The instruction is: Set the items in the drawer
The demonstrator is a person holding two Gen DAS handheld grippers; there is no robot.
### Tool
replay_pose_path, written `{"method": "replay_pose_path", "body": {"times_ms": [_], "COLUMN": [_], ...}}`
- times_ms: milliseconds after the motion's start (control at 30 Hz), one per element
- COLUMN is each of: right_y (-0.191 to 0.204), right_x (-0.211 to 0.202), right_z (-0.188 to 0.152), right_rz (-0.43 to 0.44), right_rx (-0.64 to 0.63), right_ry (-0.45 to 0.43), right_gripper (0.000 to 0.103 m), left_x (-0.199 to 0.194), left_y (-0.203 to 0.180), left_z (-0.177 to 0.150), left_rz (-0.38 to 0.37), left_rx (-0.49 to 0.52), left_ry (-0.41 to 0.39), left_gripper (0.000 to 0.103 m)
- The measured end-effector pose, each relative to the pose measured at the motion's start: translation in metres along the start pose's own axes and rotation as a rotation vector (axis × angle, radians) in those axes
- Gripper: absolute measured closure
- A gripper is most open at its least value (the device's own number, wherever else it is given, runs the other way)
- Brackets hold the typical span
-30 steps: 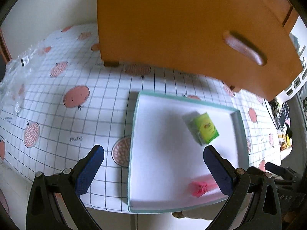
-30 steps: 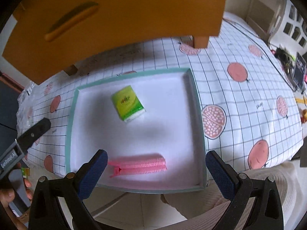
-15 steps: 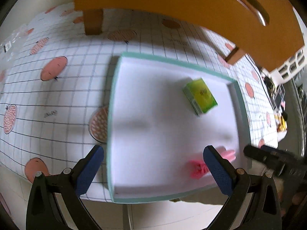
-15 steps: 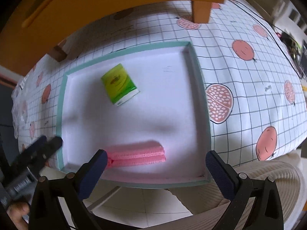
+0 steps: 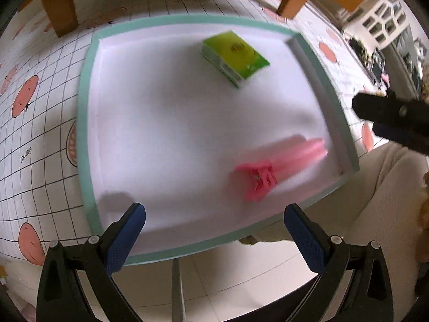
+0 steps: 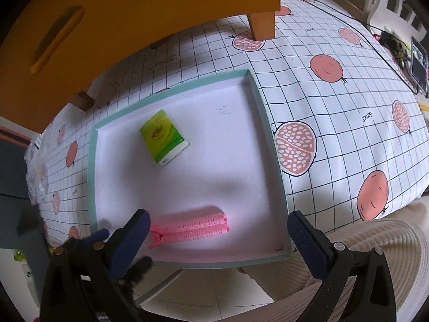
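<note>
A shallow white tray with a teal rim (image 5: 85,86) (image 6: 264,107) lies on the checked tablecloth. In it are a green tissue pack (image 5: 234,55) (image 6: 163,136) toward the far side and a pink hair clip with rollers (image 5: 278,166) (image 6: 191,228) near the front edge. My left gripper (image 5: 214,232) hangs open over the tray's front edge, with the clip just ahead to the right. My right gripper (image 6: 218,237) is open too, and the pink clip lies between its fingers' line. The orange wooden drawer unit (image 6: 112,26) with its slot handle (image 6: 57,37) stands behind the tray.
The drawer unit's wooden legs (image 5: 60,13) (image 6: 262,25) rest on the cloth behind the tray. The right gripper's black body (image 5: 391,115) shows at the right of the left wrist view. A person's cream ribbed sleeve or lap (image 6: 370,244) is below the table edge. Crumpled plastic (image 6: 36,166) lies far left.
Both grippers have moved closer and lower toward the tray's front edge. The pink clip now sits near both sets of fingers; the drawer front has slid out of the left view.
</note>
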State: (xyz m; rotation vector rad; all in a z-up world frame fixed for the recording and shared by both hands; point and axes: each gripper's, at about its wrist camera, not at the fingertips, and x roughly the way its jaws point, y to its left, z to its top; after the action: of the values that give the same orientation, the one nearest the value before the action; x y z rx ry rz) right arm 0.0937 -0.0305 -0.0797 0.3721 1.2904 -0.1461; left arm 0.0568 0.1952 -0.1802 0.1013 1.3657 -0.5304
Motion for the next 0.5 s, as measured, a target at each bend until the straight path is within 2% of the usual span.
{"method": "replay_pose_path", "body": {"times_ms": [200,267,500], "right_y": [0.0,0.0,-0.002], "right_x": [0.004,0.004,0.007], "right_z": [0.0,0.0,0.0], "right_rz": [0.01,0.011,0.018], "right_rx": [0.007,0.005,0.014], "right_ry": [0.006,0.006,0.014], "right_gripper": [0.0,0.0,0.0], "left_x": [0.008,0.009,0.0], "left_y": [-0.011,-0.01,-0.002], "left_z": [0.006,0.01,0.033], "left_rz": [0.098,0.126,0.149], "left_rx": [0.049,0.037,-0.018], "left_ry": [-0.045,-0.065,-0.157], "left_gripper": [0.0,0.0,0.0]}}
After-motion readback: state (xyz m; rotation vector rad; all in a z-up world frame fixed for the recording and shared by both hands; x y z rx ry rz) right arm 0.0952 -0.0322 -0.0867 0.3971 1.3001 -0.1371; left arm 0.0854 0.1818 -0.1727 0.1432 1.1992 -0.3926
